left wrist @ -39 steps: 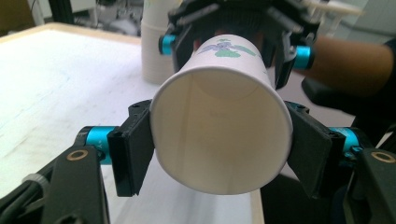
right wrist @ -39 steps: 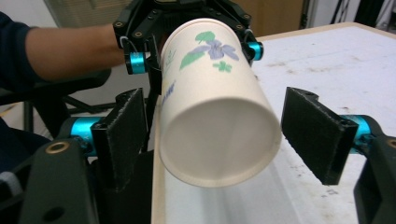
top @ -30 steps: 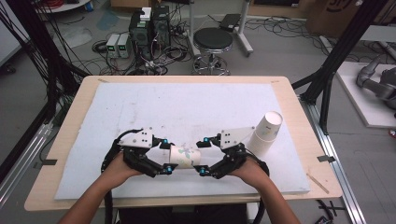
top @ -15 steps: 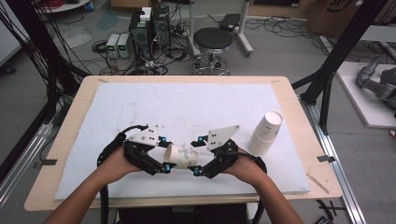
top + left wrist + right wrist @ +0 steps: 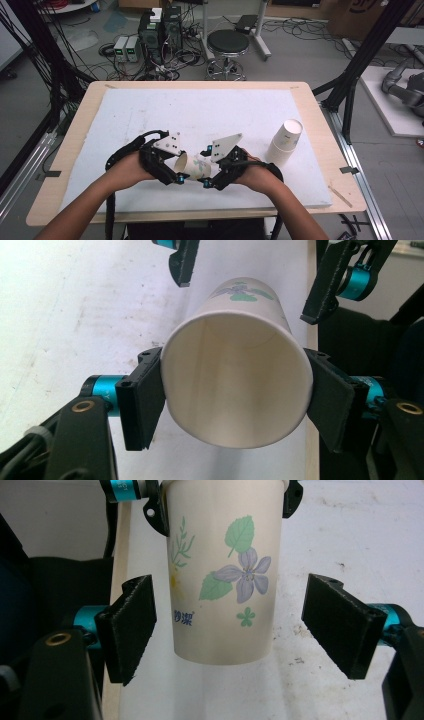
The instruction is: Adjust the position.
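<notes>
Paper cup (image 5: 235, 385), held on its side above the near edge of the white mat (image 5: 200, 110) by the left gripper (image 5: 172, 172) clamped at its rim, sits between the right gripper's (image 5: 212, 180) open jaws, which should close gently on the base, clear of the cup stack (image 5: 285, 142) beyond.

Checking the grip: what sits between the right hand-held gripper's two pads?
The flowered paper cup's base end, with gaps to both pads, seen in the right gripper view.

The left gripper (image 5: 181, 175) and right gripper (image 5: 206, 181) meet at a paper cup (image 5: 194, 167) lying sideways between them; 1 stack of cups (image 5: 285, 142) stands nearby.
</notes>
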